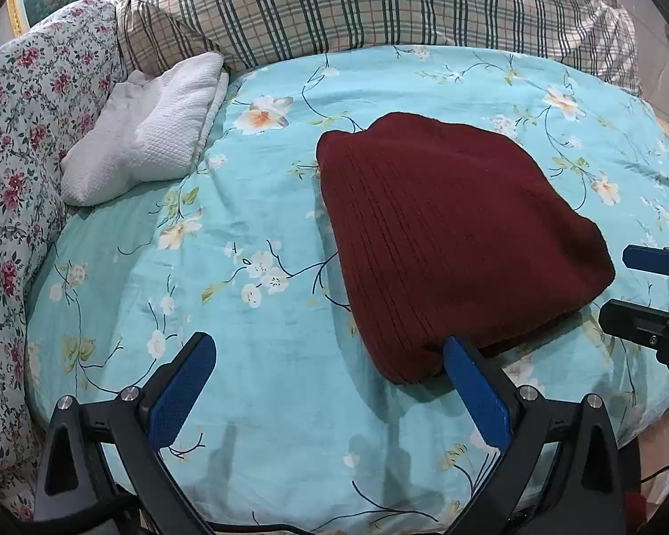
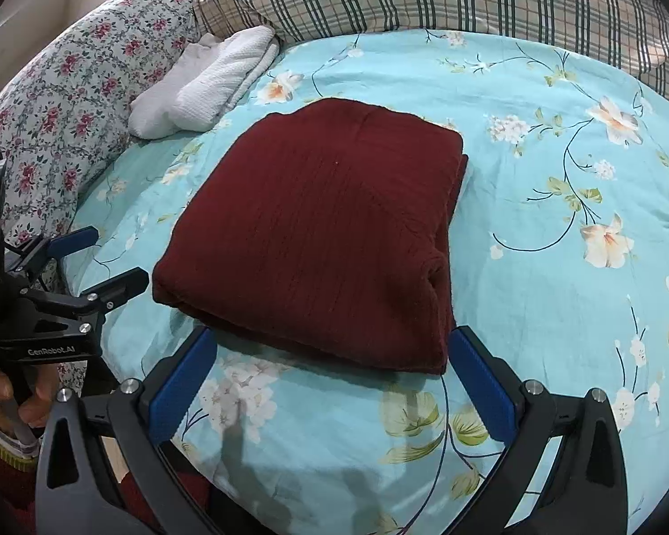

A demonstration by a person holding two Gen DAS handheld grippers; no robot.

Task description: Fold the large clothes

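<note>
A dark red knitted garment (image 1: 450, 232) lies folded into a thick rectangle on the turquoise floral bedsheet (image 1: 263, 205); it also shows in the right wrist view (image 2: 316, 232). My left gripper (image 1: 330, 356) is open and empty, just off the garment's near left corner, its right finger beside the fold. My right gripper (image 2: 330, 352) is open and empty, its jaws spread just short of the garment's near edge. The right gripper shows in the left wrist view (image 1: 638, 290), and the left gripper in the right wrist view (image 2: 107, 258), both open.
A folded white textured cloth (image 1: 151, 133) lies at the back left of the bed. A plaid pillow (image 1: 357, 4) and a red-flowered quilt (image 1: 26, 125) line the back and left. The sheet's front edge drops away near the grippers.
</note>
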